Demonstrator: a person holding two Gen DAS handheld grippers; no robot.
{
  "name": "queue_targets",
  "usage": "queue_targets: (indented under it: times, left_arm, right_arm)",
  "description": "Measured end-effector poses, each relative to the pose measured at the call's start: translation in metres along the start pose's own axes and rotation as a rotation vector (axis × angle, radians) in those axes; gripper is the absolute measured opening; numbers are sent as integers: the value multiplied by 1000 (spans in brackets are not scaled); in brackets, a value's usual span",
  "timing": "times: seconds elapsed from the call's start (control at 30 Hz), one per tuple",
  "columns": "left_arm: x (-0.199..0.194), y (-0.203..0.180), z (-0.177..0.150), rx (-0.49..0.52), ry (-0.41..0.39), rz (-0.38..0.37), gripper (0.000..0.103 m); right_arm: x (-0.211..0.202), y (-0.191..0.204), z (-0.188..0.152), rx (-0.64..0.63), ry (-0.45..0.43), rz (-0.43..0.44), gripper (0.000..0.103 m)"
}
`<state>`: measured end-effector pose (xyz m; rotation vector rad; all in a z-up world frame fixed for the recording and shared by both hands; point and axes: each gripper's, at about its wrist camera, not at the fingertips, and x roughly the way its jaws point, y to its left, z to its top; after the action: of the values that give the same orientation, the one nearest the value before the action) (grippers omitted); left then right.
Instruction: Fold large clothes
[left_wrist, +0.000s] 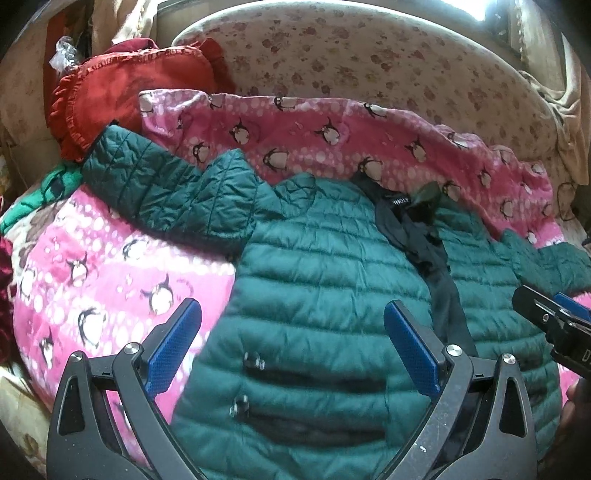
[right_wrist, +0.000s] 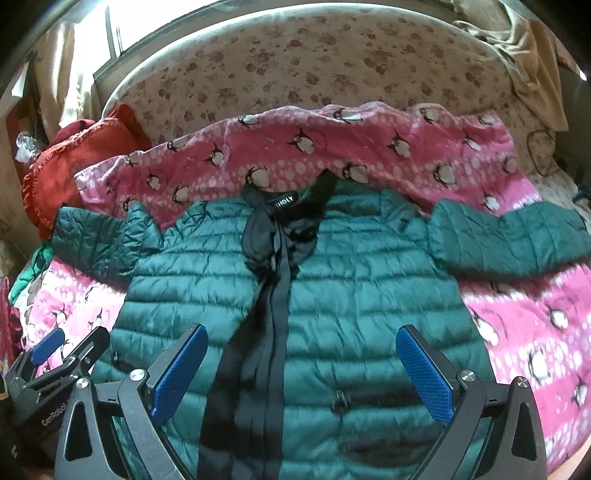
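A: Both grippers spread wide, empty: left gripper (left_wrist: 291, 343) over left front panel, right gripper (right_wrist: 301, 360) over zipper line.

B: Where's the load?

A: One green puffer jacket (right_wrist: 369, 295), flat, front up on penguin blanket (right_wrist: 517, 295), sleeves out sideways.

B: Handling?

A: Probably light, soft, slippery shell. Best pinched at sleeve (left_wrist: 162, 184) cuffs or hem. Two sleeves, two grippers, one red cushion (left_wrist: 122, 92).

The left black two-finger gripper with blue textured pads (left_wrist: 292, 317) had its jaws spread wide, nothing between them. The right black gripper with the same blue pads (right_wrist: 302, 343) was likewise spread wide and held nothing. The two sat side by side, close together.
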<state>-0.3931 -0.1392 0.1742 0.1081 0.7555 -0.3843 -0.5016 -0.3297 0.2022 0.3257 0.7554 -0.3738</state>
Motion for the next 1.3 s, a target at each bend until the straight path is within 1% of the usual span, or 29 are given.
queue_targets:
  times: [0.07, 0.2, 0.37, 0.57, 0.87, 1.03, 1.3]
  left_arm:
    - [9, 0, 8, -4, 9, 5, 99]
    - [25, -1, 21, -4, 24, 9, 99]
    - [47, 1, 36, -11, 41, 25, 99]
    - [73, 9, 48, -45, 81, 38, 99]
    - [100, 20, 56, -51, 93, 86, 99]
    - [113, 29, 60, -70, 112, 86, 99]
    - [120, 37, 64, -77, 112, 100, 99]
  right_arm:
    - [8, 3, 9, -10, -1, 18, 102]
    - [26, 9, 26, -40, -3, 9, 102]
    - [51, 14, 48, -57, 2, 19, 102]
    - [80, 16, 66, -40, 20, 36, 102]
    - [115, 24, 72, -33, 35, 24, 102]
    - [132, 26, 73, -39, 54, 16, 102]
    - [144, 26, 75, -44, 61, 5, 102]
